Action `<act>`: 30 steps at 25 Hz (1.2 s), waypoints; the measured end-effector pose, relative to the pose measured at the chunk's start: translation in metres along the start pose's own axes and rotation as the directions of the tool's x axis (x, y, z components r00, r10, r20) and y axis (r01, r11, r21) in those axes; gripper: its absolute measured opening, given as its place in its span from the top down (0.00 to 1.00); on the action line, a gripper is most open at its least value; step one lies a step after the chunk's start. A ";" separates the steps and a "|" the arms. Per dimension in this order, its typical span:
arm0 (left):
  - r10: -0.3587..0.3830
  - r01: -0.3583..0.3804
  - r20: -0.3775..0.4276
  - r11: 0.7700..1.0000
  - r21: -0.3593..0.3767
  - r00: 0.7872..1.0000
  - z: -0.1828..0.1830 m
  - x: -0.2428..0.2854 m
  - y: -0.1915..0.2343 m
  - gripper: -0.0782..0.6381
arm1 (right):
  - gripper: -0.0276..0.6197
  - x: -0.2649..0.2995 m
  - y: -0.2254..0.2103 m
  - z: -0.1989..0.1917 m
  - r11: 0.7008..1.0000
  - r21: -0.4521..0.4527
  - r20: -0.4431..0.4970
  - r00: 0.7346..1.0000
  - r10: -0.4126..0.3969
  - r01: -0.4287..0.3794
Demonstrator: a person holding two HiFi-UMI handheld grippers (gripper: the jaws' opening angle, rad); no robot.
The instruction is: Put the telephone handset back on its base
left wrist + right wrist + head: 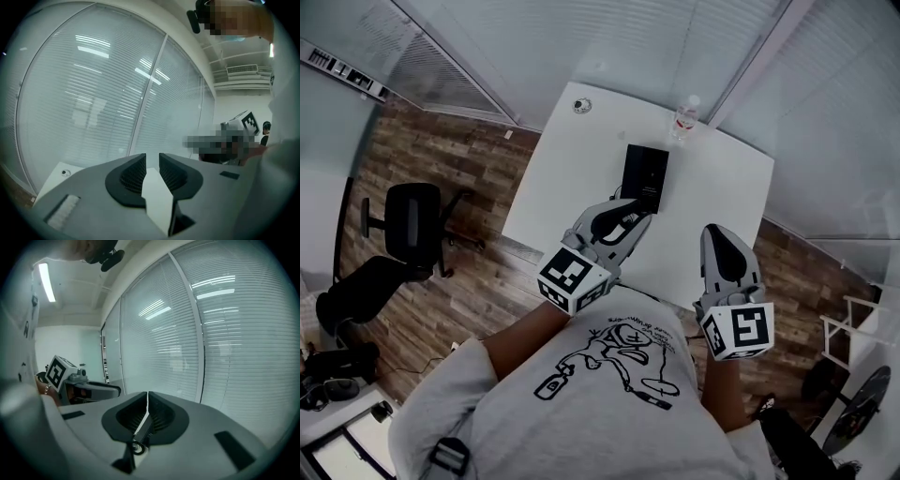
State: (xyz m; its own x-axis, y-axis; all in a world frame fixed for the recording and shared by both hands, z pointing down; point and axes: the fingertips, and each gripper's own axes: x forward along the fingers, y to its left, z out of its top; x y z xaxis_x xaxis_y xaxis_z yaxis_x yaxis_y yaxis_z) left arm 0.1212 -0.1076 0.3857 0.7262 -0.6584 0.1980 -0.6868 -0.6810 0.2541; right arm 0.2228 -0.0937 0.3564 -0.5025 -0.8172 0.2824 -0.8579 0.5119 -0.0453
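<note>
A black telephone [645,174] lies on the white table [727,202], toward its far side; from here I cannot tell the handset from its base. Both grippers are held up high, well above the table and near my chest. My left gripper [635,219] [152,161] points toward the telephone, with a clear gap between its ribbed pads and nothing in it. To the right, my right gripper [718,236] [148,397] has its pads pressed together and holds nothing. Each gripper's marker cube shows in the other's view: right cube [249,123], left cube [60,371].
A clear water bottle [684,117] stands at the table's far edge, and a small round fitting [582,106] sits at its far left corner. Glass walls with blinds run behind the table. A black office chair [412,220] stands on the wood floor at left, a white rack [848,328] at right.
</note>
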 end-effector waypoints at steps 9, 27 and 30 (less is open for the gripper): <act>-0.030 0.024 0.111 0.998 0.050 0.993 0.051 -0.037 -0.046 0.77 | 0.95 -0.042 0.026 0.040 0.999 -0.047 0.069 0.998 0.008 -0.005; -0.058 0.051 0.123 0.997 0.062 0.991 0.063 -0.049 -0.058 0.78 | 0.95 -0.050 0.039 0.054 0.998 -0.060 0.087 0.996 -0.007 0.012; -0.063 0.055 0.119 0.996 0.064 0.991 0.062 -0.047 -0.058 0.78 | 0.95 -0.049 0.037 0.053 0.998 -0.061 0.085 0.996 -0.013 0.018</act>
State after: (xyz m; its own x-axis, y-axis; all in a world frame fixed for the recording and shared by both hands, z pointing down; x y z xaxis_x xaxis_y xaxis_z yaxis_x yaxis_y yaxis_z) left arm 0.1248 -0.0569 0.3026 0.7588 -0.6478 0.0672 -0.6461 -0.7357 0.2032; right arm 0.2103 -0.0487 0.2898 -0.4987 -0.8433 0.2000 -0.8587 0.5122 0.0183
